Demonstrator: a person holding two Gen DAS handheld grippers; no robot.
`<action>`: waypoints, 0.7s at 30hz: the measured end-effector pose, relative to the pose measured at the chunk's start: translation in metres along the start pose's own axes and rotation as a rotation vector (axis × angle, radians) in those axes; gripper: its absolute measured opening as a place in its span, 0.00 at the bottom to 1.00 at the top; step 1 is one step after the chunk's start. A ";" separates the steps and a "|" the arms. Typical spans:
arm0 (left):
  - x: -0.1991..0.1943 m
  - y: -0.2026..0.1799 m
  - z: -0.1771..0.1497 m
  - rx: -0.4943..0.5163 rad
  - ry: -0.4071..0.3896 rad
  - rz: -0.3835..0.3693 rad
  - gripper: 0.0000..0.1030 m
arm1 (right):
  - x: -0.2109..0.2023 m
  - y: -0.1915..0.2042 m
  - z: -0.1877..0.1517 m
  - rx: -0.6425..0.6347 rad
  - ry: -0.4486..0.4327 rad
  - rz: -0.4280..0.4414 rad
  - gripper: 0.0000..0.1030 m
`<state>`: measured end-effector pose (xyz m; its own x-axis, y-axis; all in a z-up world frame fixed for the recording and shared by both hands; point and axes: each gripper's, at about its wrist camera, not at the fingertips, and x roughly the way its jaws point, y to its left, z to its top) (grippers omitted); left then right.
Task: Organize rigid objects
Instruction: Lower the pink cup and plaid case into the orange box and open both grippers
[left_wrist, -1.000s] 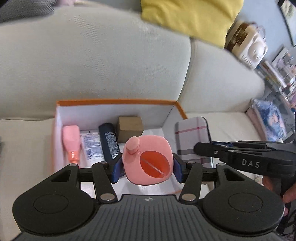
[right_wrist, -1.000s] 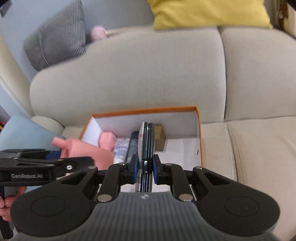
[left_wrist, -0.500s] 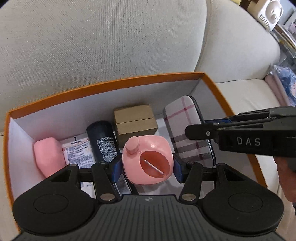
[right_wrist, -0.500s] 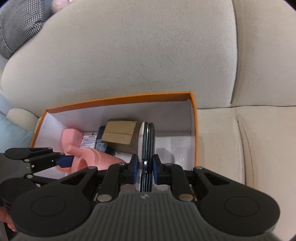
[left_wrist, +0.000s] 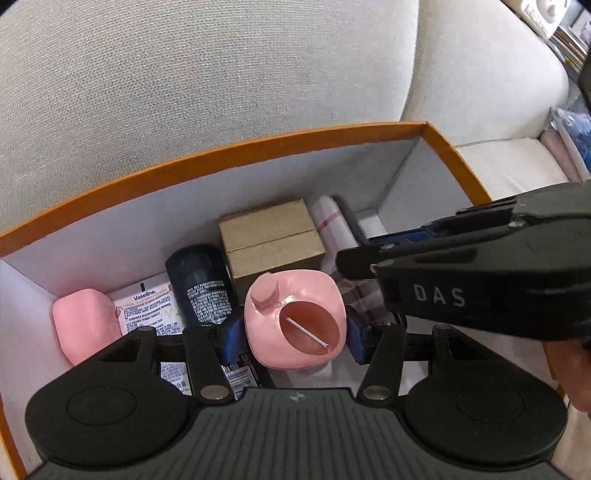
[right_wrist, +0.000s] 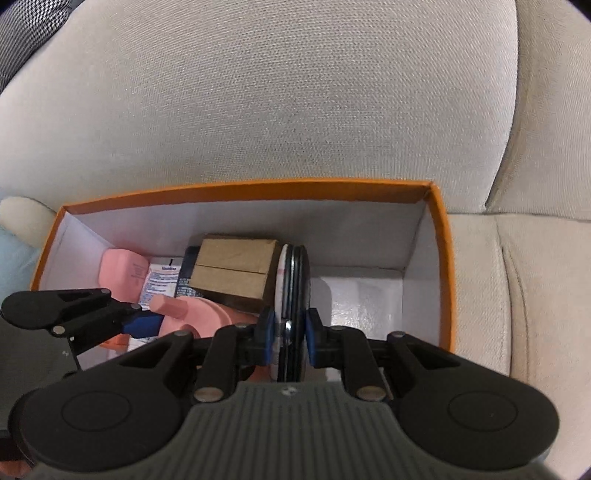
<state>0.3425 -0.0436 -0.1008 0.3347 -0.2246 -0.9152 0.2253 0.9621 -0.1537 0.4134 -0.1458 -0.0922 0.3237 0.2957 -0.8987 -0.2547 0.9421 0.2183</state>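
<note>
An orange-rimmed box (left_wrist: 258, 147) with white walls sits on a beige sofa. My left gripper (left_wrist: 295, 339) holds a pink jug (left_wrist: 295, 295) with a round cap just above the things in the box. Its jaws are opening slightly, and the blue pads still touch the jug's sides. My right gripper (right_wrist: 290, 328) is shut on a flat plaid case (right_wrist: 293, 280), held on edge inside the box right beside a brown carton (right_wrist: 232, 269). The left wrist view shows the case (left_wrist: 332, 225) partly hidden behind the right gripper.
In the box lie a brown carton (left_wrist: 271, 243), a dark can (left_wrist: 201, 284), a Vaseline tube (left_wrist: 151, 310) and a pink bottle (left_wrist: 85, 325). The box's right part (right_wrist: 369, 299) shows bare floor. The sofa back (right_wrist: 295, 92) rises close behind the box.
Both grippers have sunk toward and into the box with their loads. The plaid case has dropped in beside the brown carton. The pink jug hangs lower over the can and tube.
</note>
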 end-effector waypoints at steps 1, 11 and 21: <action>0.000 0.000 -0.001 -0.001 -0.002 0.002 0.64 | -0.001 0.000 0.000 -0.015 -0.005 -0.010 0.17; -0.023 -0.005 -0.013 0.016 -0.033 -0.007 0.74 | -0.023 0.001 -0.001 -0.124 -0.047 -0.072 0.14; -0.033 -0.001 -0.027 0.026 -0.042 -0.009 0.49 | -0.024 0.020 -0.027 -0.420 0.013 -0.111 0.17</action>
<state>0.3069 -0.0329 -0.0804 0.3702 -0.2397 -0.8975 0.2520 0.9558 -0.1513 0.3757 -0.1380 -0.0770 0.3598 0.1914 -0.9132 -0.5684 0.8211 -0.0518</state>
